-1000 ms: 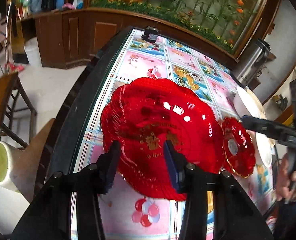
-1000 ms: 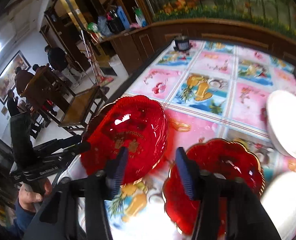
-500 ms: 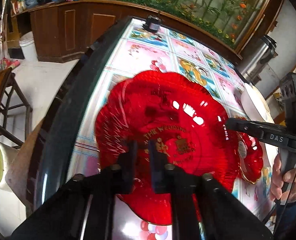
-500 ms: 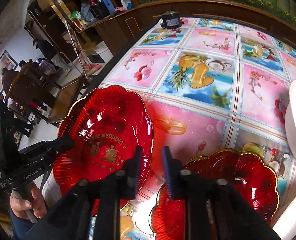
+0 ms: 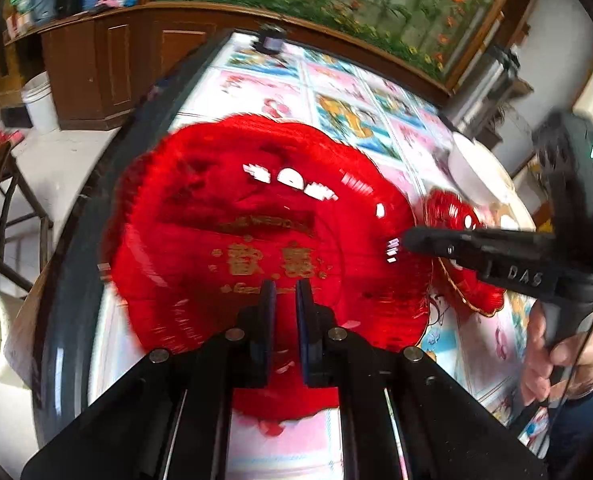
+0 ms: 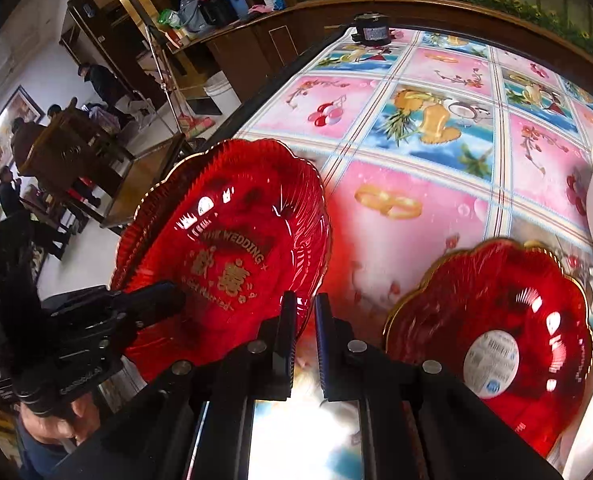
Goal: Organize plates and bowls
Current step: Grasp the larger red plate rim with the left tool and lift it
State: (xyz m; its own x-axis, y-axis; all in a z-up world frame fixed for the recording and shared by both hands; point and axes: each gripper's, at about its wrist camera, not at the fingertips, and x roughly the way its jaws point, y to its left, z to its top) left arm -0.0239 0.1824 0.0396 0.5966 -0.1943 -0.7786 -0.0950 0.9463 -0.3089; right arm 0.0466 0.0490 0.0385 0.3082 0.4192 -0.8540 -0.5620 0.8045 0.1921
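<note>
Left wrist: both hand-held grippers (image 5: 285,294) (image 6: 305,308), earlier spread, now pressed together over large red plate (image 5: 232,216).

A table (image 6: 280,76) with a dark rim wears a picture-tiled cloth (image 6: 428,184) (pink and blue squares). On it lie a large red plate (image 6: 224,248), a smaller red plate (image 6: 492,328), white dishes (image 5: 476,172) and a small black device (image 6: 372,32).

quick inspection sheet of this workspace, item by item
surface: table under a pink and blue picture cloth, dark rim
job's things: large red plate near the edge; small red plate with a sticker beside it; white bowl behind
clutter: small black device at the far end
grippers: left gripper and right gripper shut at the large plate's rim; grip unclear
cables: thin cable by the hand
surroundings: wooden cabinets, chairs, people in the background
</note>
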